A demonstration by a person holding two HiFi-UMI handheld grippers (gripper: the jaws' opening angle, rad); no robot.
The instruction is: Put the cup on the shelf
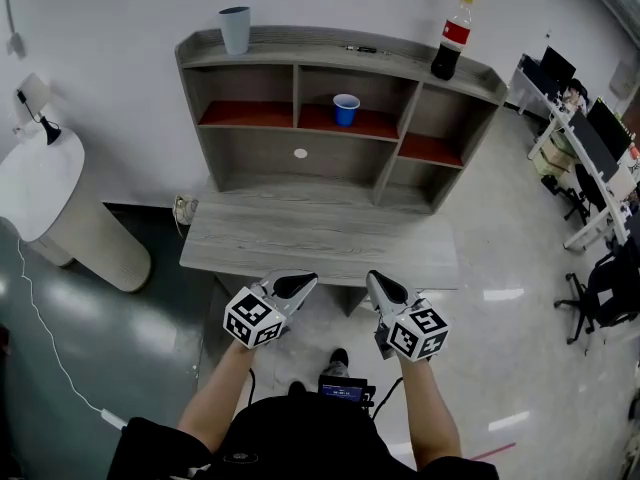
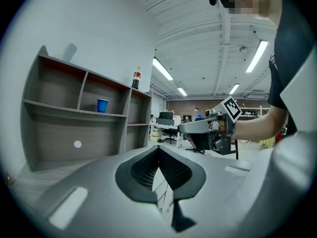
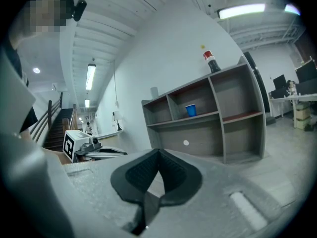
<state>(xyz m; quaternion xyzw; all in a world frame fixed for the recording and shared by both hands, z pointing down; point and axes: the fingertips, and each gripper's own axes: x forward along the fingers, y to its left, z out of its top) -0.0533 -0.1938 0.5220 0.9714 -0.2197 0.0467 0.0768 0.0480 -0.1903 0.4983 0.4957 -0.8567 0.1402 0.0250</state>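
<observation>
A person stands at the near edge of a grey wood-grain tabletop (image 1: 320, 233) with the left gripper (image 1: 298, 285) and right gripper (image 1: 379, 284) held side by side, pointing toward a grey wooden shelf unit (image 1: 300, 44) at the back. Each gripper's jaws are pressed together with nothing between them. The small blue plastic cup (image 1: 346, 109) stands upright in the middle compartment on a red shelf board (image 1: 375, 124), well apart from both grippers. A pale grey-blue tumbler (image 1: 235, 30) sits on the unit's top board at the left, and a dark cola bottle with a red label (image 1: 452, 40) at the right.

The blue cup looks already placed, so the sound course is probably to keep both grippers low and clear of the compartment. If the tumbler is meant instead, the jaws would need opening before the reach. The approach should come from the front and grip the tumbler's wall squarely, so it does not tip off the board.
</observation>
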